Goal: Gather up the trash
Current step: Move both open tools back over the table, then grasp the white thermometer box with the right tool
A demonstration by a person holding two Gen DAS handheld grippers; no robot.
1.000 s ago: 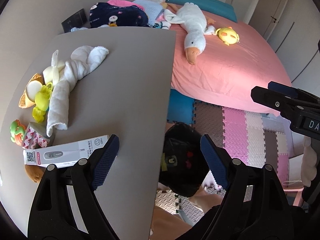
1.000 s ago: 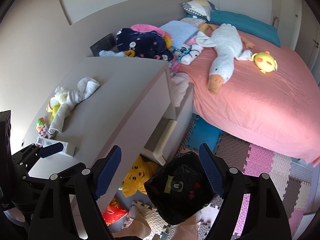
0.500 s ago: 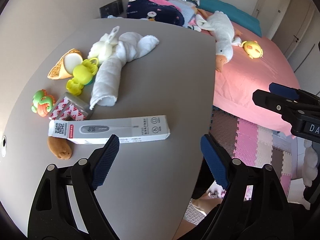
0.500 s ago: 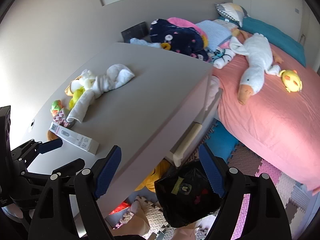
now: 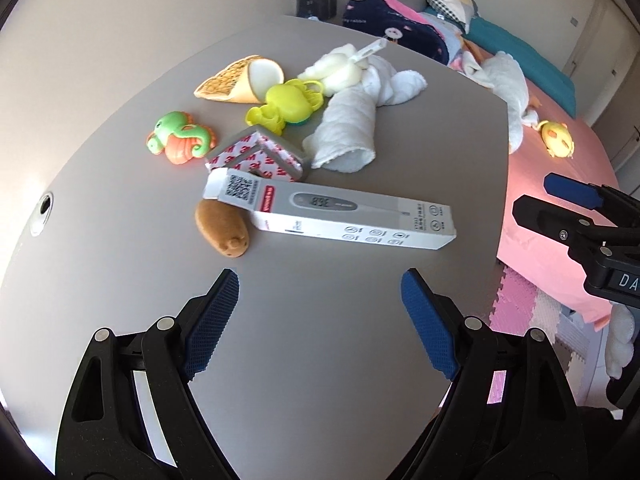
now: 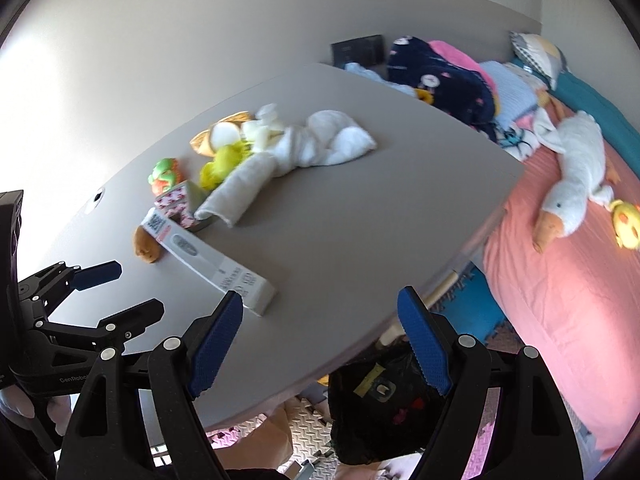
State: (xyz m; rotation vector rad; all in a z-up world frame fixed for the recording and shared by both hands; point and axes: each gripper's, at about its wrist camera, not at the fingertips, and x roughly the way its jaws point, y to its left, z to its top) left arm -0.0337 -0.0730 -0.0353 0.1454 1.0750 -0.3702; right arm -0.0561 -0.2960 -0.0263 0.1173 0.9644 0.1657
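Observation:
A long white thermometer box (image 5: pixel 332 214) (image 6: pixel 208 260) lies on the grey tabletop (image 5: pixel 320 340), just beyond my left gripper (image 5: pixel 320 312), which is open and empty above the table. Behind the box sits a folded red-and-white printed card piece (image 5: pixel 260 158). My right gripper (image 6: pixel 320 336) is open and empty over the table's near edge, with the box's end just left of its left finger. A black trash bag (image 6: pixel 384 400) stands open on the floor below the right gripper. From the right wrist view, the left gripper (image 6: pixel 116 292) shows at the left.
Toys crowd the table's far left: a brown plush (image 5: pixel 222 230), a green-orange seahorse (image 5: pixel 182 142), a yellow rattle (image 5: pixel 286 106), an ice-cream cone (image 5: pixel 240 80) and a rolled white towel (image 5: pixel 352 128). A pink bed (image 6: pixel 560 248) with a plush goose (image 6: pixel 572 184) lies right.
Both grippers have swung left over the table and rolled. The thermometer box and toys now sit centred ahead of the left gripper; the trash bag has dropped out of its view.

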